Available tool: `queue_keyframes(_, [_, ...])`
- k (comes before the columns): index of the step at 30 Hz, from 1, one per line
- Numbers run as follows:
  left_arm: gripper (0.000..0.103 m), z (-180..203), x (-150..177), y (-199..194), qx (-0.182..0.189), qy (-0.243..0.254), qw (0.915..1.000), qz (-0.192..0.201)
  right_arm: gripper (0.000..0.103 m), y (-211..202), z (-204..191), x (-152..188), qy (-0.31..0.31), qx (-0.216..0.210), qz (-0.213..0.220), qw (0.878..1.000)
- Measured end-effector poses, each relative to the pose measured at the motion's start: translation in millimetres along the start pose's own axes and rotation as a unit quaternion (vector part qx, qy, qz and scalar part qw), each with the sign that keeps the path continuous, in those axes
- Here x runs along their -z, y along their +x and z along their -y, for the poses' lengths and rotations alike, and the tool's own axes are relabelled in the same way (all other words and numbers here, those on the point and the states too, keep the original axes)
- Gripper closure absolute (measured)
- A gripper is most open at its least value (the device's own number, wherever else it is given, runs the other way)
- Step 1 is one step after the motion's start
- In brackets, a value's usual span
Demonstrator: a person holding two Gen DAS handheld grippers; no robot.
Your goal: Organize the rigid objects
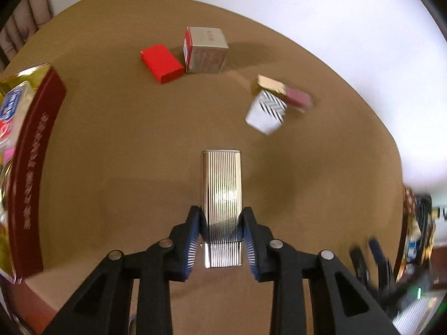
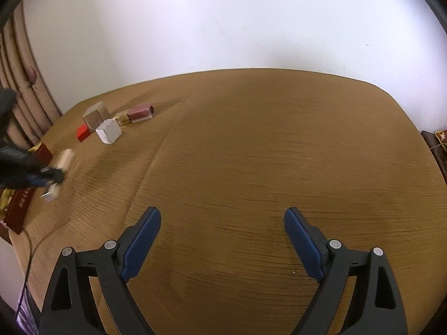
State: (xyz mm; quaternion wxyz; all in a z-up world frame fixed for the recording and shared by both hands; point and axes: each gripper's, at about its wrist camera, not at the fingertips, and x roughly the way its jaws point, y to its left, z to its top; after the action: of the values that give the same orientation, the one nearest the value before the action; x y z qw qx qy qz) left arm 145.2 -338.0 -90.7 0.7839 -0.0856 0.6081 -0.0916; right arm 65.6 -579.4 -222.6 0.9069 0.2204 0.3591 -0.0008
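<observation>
My left gripper (image 1: 222, 219) is shut on a ribbed silver box (image 1: 221, 189), held above the brown table (image 1: 125, 139). Beyond it lie a red box (image 1: 162, 62), a taller silver and red box (image 1: 205, 50), a white box with black stripes (image 1: 265, 111) and a pink and gold box (image 1: 290, 95). In the right wrist view my right gripper (image 2: 222, 217) is open and empty over bare table (image 2: 265, 153). The left gripper with the silver box (image 2: 62, 162) shows at far left, near the same group: white box (image 2: 109, 131), red box (image 2: 83, 133), pink box (image 2: 141, 113).
A dark red tray with gold lining (image 1: 30, 167) holding packets sits at the table's left edge; it also shows in the right wrist view (image 2: 16, 209). A curtain (image 2: 25, 89) hangs at the left, and a white wall (image 2: 223, 22) stands behind the table. Clutter (image 1: 416, 240) lies off the table's right edge.
</observation>
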Motion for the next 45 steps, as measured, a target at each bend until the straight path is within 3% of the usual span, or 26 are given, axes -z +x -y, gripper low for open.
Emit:
queue_keyframes(4, [0.073, -18, 27, -34, 0.019, 0.004, 0.9998, 0.000, 0.014, 3, -1, 0, -0.001, 0.011, -0.006, 1.000])
queue_keyframes(8, [0.073, -63, 27, -76, 0.013, -0.010, 0.9997, 0.018, 0.012, 5, -2, 0, -0.004, 0.022, -0.011, 1.000])
queue_keyframes(11, [0.073, -109, 21, -106, -0.012, -0.034, 0.9984, 0.044, 0.011, 7, -4, 1, -0.008, 0.032, -0.016, 0.999])
queue_keyframes(17, [0.073, -194, -12, -129, -0.105, -0.070, 0.9881, 0.087, 0.010, 13, -8, -1, -0.017, 0.052, -0.029, 0.998])
queue_keyframes(19, [0.073, -228, -21, -125, -0.119, -0.078, 0.9864, 0.082, 0.010, 16, -10, -1, -0.021, 0.063, -0.034, 0.997])
queue_keyframes(22, [0.073, -264, -27, -120, -0.111, -0.102, 0.9859, 0.074, 0.010, 18, -13, -2, -0.026, 0.078, -0.035, 0.996])
queue_keyframes(25, [0.073, -277, -29, -110, -0.108, -0.111, 0.9850, 0.076, 0.011, 18, -19, -6, -0.028, 0.061, -0.040, 0.997])
queue_keyframes(26, [0.073, -280, -31, -106, -0.105, -0.111, 0.9853, 0.076, 0.011, 12, -34, -15, -0.024, 0.004, -0.038, 0.999])
queue_keyframes(27, [0.073, -280, -35, -96, -0.102, -0.111, 0.9857, 0.074, 0.012, 12, -34, -15, -0.024, 0.004, -0.038, 0.999])
queue_keyframes(34, [0.073, -293, -39, -81, -0.075, -0.120, 0.9877, 0.068, 0.011, 28, -124, -68, -0.033, -0.063, -0.020, 0.997])
queue_keyframes(39, [0.073, -298, -42, -82, -0.062, -0.120, 0.9883, 0.070, 0.012, 79, -173, -97, -0.012, -0.033, -0.030, 0.999])
queue_keyframes(45, [0.073, -303, -44, -83, -0.055, -0.113, 0.9894, 0.073, 0.020, 102, -187, -101, 0.006, 0.013, -0.032, 0.999])
